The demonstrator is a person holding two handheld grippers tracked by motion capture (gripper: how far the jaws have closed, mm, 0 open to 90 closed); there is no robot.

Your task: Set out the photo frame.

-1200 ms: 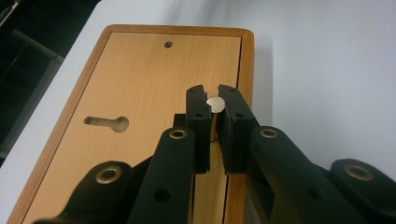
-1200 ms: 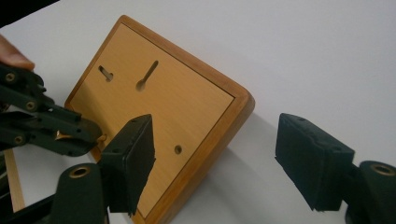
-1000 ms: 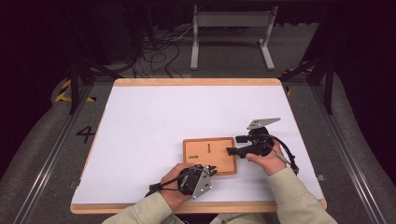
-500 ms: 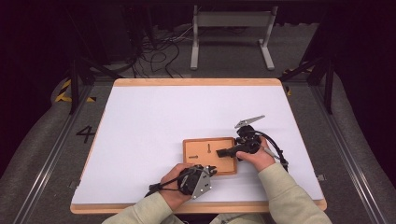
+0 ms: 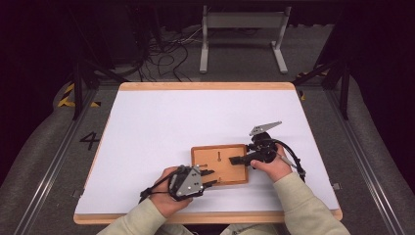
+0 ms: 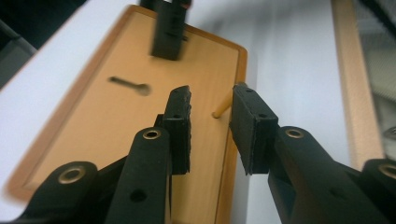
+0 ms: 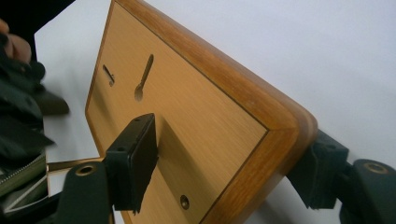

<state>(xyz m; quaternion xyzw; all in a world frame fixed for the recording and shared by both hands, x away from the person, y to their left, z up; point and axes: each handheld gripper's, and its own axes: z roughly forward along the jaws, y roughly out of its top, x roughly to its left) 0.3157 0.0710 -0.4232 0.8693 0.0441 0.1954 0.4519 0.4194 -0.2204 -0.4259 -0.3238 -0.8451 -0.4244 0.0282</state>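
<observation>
White tabletop (image 5: 161,132) with a light wood border sits mid-frame in the high view, bare apart from one small wooden board (image 5: 220,166) lying in the lower centre, just right of middle. Board has a raised rim, a keyhole-shaped slot (image 5: 219,157) and a short dash-like slot on its face. Right hand-held gripper (image 5: 238,159) comes in from the board's right edge; the right gripper view shows its jaws straddling that rim, one pad on the board's top face, the other under the outer edge, so it's closed on the board (image 7: 187,121), and the board looks tilted in that view. Left hand-held gripper (image 5: 209,178) is at the board's lower left corner, jaws partly apart. In the left gripper view (image 6: 210,126) a thin wooden peg (image 6: 224,105) stands out of the board (image 6: 116,116) in the gap between the pads; can't tell if either pad touches it. Person's cream sleeves (image 5: 308,205) enter from the bottom edge. Room: grey carpet floor around the table, a painted "4" (image 5: 91,140) at mid left, yellow-black hazard tape (image 5: 66,95) in the upper left, a tangle of black cables (image 5: 164,54) top centre-left, a grey metal stand (image 5: 242,34) top centre, dark background beyond. Metal rails run along both sides of the table.
</observation>
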